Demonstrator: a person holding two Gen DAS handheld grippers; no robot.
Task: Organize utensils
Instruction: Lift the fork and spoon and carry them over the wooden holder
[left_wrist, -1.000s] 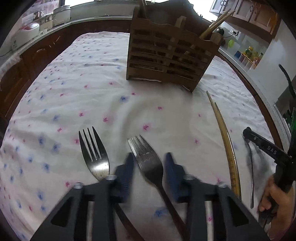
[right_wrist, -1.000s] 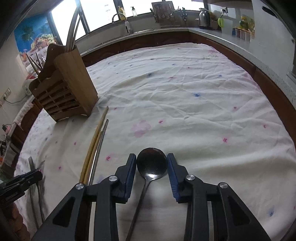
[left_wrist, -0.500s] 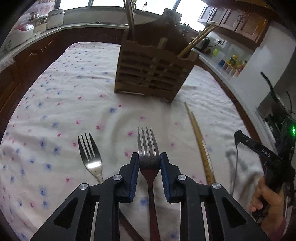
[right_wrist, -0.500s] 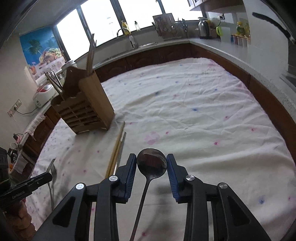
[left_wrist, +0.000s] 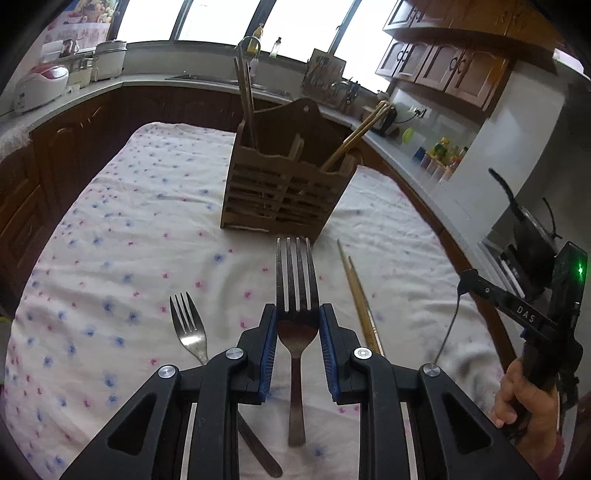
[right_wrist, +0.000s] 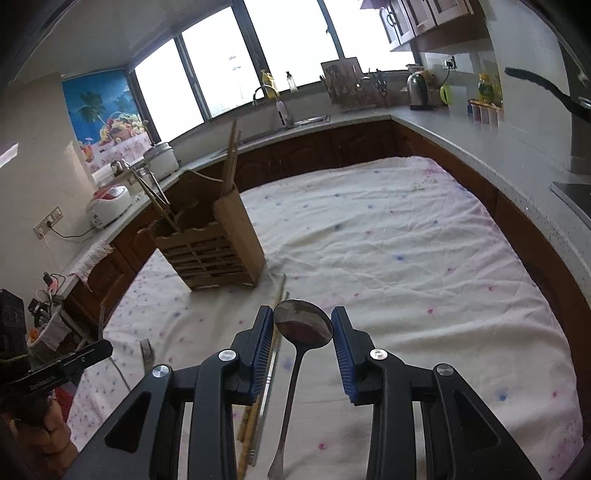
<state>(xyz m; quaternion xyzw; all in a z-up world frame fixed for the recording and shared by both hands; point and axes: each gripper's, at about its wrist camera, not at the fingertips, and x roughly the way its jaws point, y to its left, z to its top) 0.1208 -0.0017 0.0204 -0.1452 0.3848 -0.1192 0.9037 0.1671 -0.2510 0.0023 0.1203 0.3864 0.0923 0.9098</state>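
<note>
**Fork and spoon both in grip, clear of the cloth**

Left gripper (left_wrist: 297, 328) was narrowed onto a fork (left_wrist: 297, 295), its blue pads pressing the base of the fork's head, tines forward, handle hanging back underneath. The jaws had just finished closing on it. Right gripper (right_wrist: 303, 328) was part-closed on a spoon (right_wrist: 303, 326), the bowl filling the gap between the pads, handle trailing down.

A second fork (left_wrist: 188, 326) lay on the worktop (left_wrist: 129, 229) just left of the left gripper. Chopsticks (left_wrist: 360, 299) lay to its right, on the flowered cloth. A wooden holder (left_wrist: 284, 188) stood upright beyond them, already carrying chopsticks and other utensils. A hand (left_wrist: 526, 402) held the right gripper's grip at the frame edge.
</note>
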